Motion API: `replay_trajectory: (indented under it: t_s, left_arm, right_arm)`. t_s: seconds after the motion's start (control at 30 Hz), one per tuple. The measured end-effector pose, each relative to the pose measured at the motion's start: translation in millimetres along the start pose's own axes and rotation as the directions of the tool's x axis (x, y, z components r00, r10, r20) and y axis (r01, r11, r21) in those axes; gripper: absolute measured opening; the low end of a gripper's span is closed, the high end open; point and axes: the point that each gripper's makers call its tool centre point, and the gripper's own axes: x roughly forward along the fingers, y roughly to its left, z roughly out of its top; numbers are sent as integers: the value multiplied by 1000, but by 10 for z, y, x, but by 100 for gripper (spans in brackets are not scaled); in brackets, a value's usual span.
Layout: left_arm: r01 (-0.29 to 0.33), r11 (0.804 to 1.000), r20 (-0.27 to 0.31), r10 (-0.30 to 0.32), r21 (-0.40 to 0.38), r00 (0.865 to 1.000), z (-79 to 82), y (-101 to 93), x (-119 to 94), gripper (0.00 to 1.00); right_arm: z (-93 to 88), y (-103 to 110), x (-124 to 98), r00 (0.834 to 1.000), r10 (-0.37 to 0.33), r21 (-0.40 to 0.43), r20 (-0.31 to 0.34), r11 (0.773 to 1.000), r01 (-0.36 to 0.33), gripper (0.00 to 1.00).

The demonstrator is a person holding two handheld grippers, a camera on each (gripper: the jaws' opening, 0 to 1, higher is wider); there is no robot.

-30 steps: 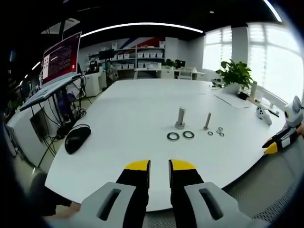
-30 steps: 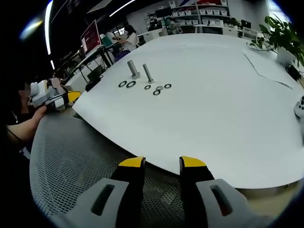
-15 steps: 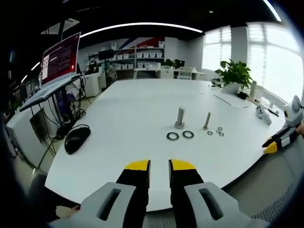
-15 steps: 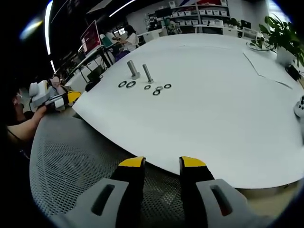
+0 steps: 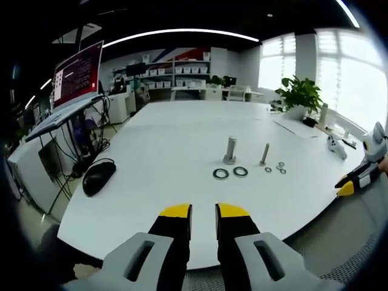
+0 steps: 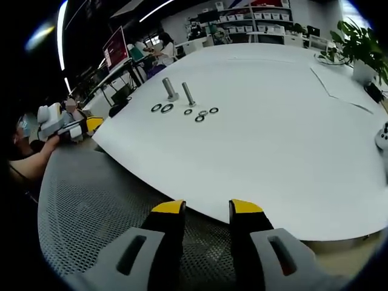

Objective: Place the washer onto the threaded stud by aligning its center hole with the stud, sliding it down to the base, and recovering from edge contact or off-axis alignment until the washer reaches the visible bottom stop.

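Washers lie flat on the white table (image 5: 170,139), well ahead of both your grippers: two larger ones (image 5: 220,174) (image 5: 240,171) just in front of the thick threaded stud (image 5: 230,150), and three smaller ones (image 5: 280,167) clustered beside the thin stud (image 5: 265,154). Both studs stand upright on their bases, and neither has a washer on it. In the right gripper view you see the same set farther off, the thick stud (image 6: 168,88) and thin stud (image 6: 188,93) side by side with the large washers (image 6: 162,108) and small washers (image 6: 200,114) in front of them. Your left gripper (image 5: 204,212) hovers at the near edge of the table, its yellow-tipped jaws a narrow gap apart and holding nothing. Your right gripper (image 6: 207,208) hangs over a grey mesh chair seat (image 6: 85,200) just short of the table edge, jaws parted a little wider, also empty. A black mouse (image 5: 98,177) sits on the table to the left of the studs, a laptop (image 5: 76,79) stands on a raised stand beyond it, and a potted plant (image 5: 298,94) sits near the far right of the table.
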Motion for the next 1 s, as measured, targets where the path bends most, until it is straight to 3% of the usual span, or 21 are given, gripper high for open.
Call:
replay_trajectory:
  t_s: [1.0]
  left_arm:
    - [7,1000,-7,-7,4,1000,-6,-10,8,12]
  right_arm:
    - [-6,-4,7,1000,0,-6,-10,1000,0,31]
